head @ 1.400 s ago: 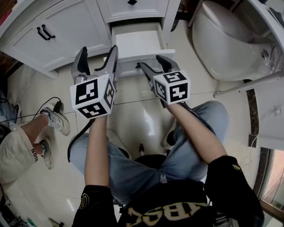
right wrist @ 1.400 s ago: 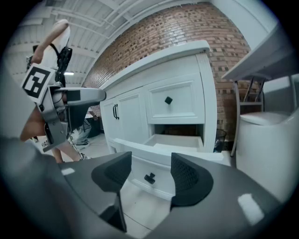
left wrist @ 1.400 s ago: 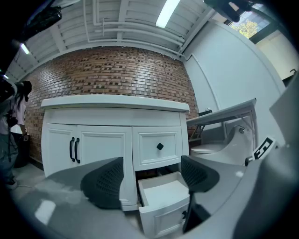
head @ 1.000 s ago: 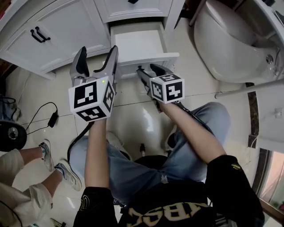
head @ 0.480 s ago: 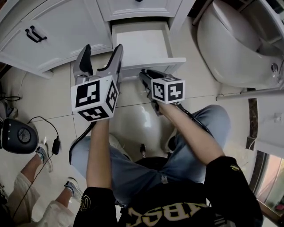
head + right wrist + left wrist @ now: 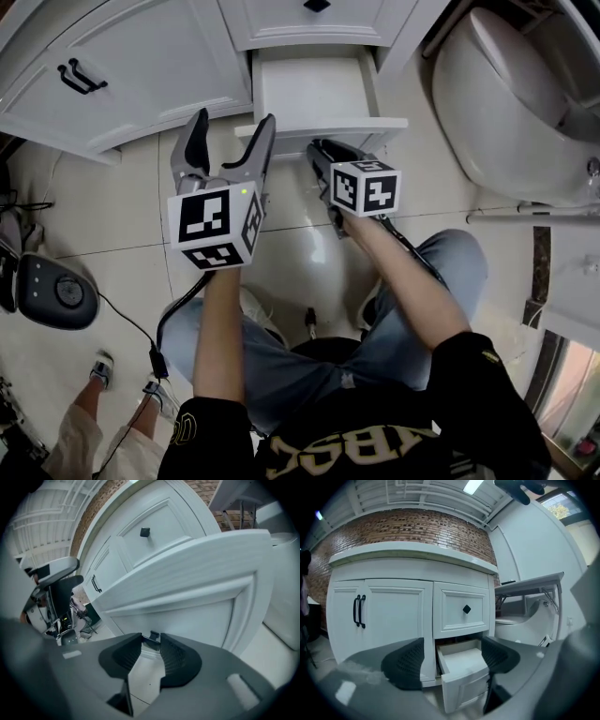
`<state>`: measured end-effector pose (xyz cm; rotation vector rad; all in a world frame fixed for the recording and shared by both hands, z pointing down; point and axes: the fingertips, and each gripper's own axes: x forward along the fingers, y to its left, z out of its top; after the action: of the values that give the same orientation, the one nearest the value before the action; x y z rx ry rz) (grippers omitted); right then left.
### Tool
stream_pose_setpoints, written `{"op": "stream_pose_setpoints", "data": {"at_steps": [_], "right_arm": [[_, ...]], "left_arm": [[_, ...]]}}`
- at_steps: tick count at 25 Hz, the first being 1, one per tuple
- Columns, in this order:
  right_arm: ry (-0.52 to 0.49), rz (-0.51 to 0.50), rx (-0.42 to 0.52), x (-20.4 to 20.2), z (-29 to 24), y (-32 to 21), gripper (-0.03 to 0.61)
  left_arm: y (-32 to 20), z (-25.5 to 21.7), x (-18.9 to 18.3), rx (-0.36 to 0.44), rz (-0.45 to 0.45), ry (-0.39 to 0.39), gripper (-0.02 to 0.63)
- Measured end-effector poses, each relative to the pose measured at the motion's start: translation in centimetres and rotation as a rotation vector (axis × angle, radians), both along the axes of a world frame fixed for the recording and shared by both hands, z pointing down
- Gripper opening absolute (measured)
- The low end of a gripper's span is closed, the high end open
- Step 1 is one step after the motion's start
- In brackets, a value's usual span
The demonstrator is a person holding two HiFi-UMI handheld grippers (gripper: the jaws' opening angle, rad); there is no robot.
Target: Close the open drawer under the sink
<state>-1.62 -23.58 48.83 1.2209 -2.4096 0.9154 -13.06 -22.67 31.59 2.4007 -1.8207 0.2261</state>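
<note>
Right gripper view, drawer knob (image 6: 151,639) betw. jaws

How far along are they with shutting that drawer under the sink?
Nothing is finished: the drawer stands pulled out. In hand: the right gripper is shut on its dark knob; the left gripper hangs open, empty. Left: push the drawer flush with the cabinet.

Glossy cream tiled floor (image 6: 112,216) — red-brick wall (image 6: 408,531) behind, strip light (image 6: 473,485) overhead

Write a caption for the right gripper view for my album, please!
Right tongs pinch the small black knob of the open white wooden drawer under the sink.
</note>
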Motion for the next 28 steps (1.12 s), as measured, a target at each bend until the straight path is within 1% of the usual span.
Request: {"op": "stream_pose_setpoints", "data": {"at_steps": [2,5,9,13,16,19,25,28], "right_arm": [[-0.006,0.024,-0.009,-0.1,0.1,-1.2,0.129],[-0.022,0.059,-0.011,-0.3,0.1,-3.2,0.130],[-0.025,0.086,0.025,-0.5,-0.2,-6.0,0.130],[-0.028,0.113,0.045,-0.8,-0.3,-8.0,0.130],[-0.028,0.136,0.056,-0.8,-0.3,-9.4,0.129],[-0.041,0.163,0.061,-0.9,-0.4,-11.1,0.129],[-0.076,0.216,0.124,-1.1,-0.8,-15.1,0.127],[-0.076,0.235,0.136,-1.2,-0.7,-16.4,0.128]], "left_arm": [[-0.6,0.6,-0.5,-0.013,-0.004,0.021,0.388],[-1.5,1.2,-1.0,-0.020,-0.006,0.032,0.387],[-2.9,2.1,-1.8,-0.033,-0.006,0.044,0.387],[-3.8,3.1,-2.4,-0.056,-0.015,0.069,0.385],[-4.2,3.6,-2.4,-0.068,-0.015,0.074,0.385],[-4.6,3.9,-2.5,-0.071,-0.014,0.078,0.385],[-5.1,3.8,-4.0,-0.068,-0.043,0.094,0.385],[-5.1,4.2,-4.4,-0.078,-0.045,0.091,0.385]]}}
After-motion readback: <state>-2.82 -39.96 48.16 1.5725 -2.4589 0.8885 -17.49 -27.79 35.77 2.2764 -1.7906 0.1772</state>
